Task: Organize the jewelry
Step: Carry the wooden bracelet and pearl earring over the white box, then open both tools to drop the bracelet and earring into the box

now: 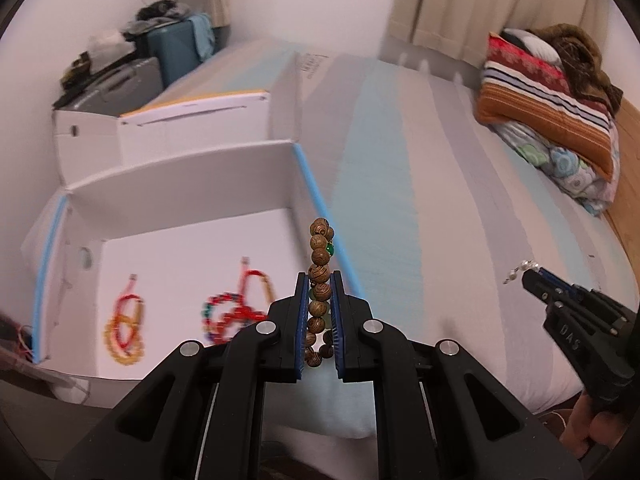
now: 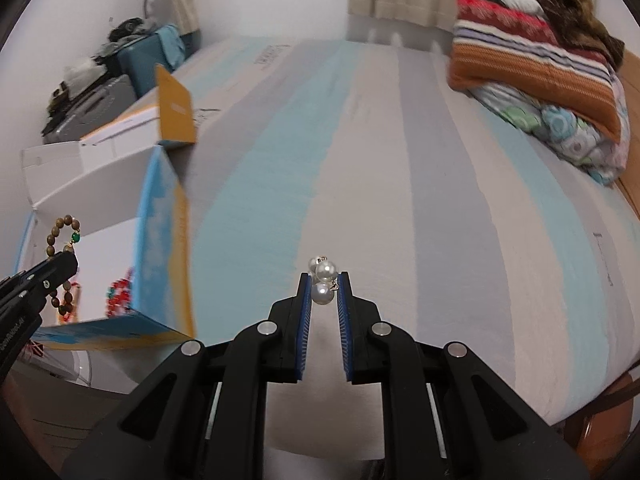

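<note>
My left gripper [image 1: 319, 280] is shut on a wooden bead bracelet [image 1: 320, 256] with a green bead, held upright above the right wall of the open white box [image 1: 224, 172]. It also shows in the right wrist view [image 2: 64, 236]. Inside the box lie a red and yellow bracelet [image 1: 124, 328] and a multicoloured bead bracelet [image 1: 232, 312]. My right gripper [image 2: 324, 278] is shut on a pearl piece [image 2: 323, 276] above the striped bed. It also shows at the right of the left wrist view [image 1: 528, 274].
The striped bedsheet [image 2: 400, 160] covers the bed. A second white and yellow box [image 1: 192, 120] stands behind the first. Folded blankets [image 1: 552, 112] are piled at the far right. A blue suitcase [image 1: 176, 48] with clutter stands by the wall.
</note>
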Motion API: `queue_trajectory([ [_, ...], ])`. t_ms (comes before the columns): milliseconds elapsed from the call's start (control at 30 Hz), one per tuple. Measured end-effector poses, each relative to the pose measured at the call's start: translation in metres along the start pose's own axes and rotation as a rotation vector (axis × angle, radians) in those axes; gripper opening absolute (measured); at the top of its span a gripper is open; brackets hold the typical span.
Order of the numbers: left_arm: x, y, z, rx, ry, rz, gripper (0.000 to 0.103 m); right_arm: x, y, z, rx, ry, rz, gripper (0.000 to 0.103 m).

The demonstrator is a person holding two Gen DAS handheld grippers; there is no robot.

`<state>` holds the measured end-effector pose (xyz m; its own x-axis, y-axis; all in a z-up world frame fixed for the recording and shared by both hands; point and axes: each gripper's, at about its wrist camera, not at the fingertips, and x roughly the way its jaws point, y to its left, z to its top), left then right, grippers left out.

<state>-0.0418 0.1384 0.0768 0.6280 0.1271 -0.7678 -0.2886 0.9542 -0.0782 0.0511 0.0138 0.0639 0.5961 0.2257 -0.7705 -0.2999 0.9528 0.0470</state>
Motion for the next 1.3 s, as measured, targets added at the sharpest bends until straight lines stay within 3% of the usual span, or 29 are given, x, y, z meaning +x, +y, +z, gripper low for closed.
queue_trajectory([
  [400, -0.020, 0.096, -0.002, -0.081, 0.011, 0.117, 0.010, -0.015, 0.099, 0.016, -0.105, -0.045, 0.089, 0.012],
  [733, -0.018, 0.162, -0.014, -0.151, 0.050, 0.193, 0.010, -0.003, 0.168, 0.019, -0.178, -0.034, 0.165, 0.012],
  [1000, 0.004, 0.190, -0.020, -0.180, 0.098, 0.203, 0.010, 0.027, 0.211, 0.015, -0.230, 0.017, 0.196, 0.012],
  [1300, 0.030, 0.204, -0.023, -0.193, 0.137, 0.204, 0.010, 0.059, 0.228, 0.007, -0.255, 0.075, 0.188, 0.012],
])
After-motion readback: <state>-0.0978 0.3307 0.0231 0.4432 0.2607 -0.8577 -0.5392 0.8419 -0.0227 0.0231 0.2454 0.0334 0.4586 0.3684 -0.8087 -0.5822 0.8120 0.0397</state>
